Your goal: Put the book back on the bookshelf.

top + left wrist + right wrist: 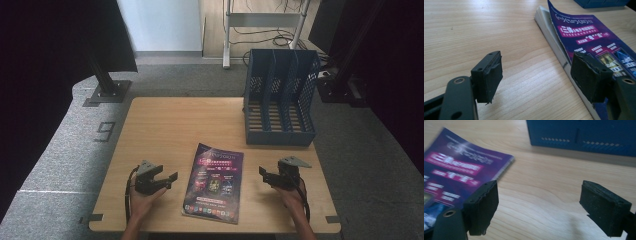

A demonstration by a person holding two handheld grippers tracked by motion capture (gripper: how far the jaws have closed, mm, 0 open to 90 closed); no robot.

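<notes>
Nearest the person's edge of the wooden table (pixel 150 125), the left gripper (pixel 167 179) rests low at the left, its jaws spread wide with nothing between them; the left gripper view shows bare wood in the gap and one pad (pixel 590 75) standing just beside the near left edge of the book (pixel 214 182), apart from it as far as can be judged. The right gripper (pixel 264 175) sits at the right, likewise released and empty, with bare table between its pads (pixel 482 206) and the book off to its left, near but not touching. The book, a thick paperback with a purple cover, lies flat between the two tools in the near middle of the table. Its long axis runs from the near edge towards the far side, leaning slightly to the right at the far end; the title block reads upright from the person's side, so its head points away. The far corner of the cover curls upward. Beyond it, at the far right of the table, a blue slotted file rack (pixel 280 97) stands upright, well apart from the book. Judgement: the work stands at the approach step, both tools flanking the book before any grip. The next move appears to call for closing on an edge of the book, likely the lifted cover side or the thick block, taken squarely so the pages do not splay.
</notes>
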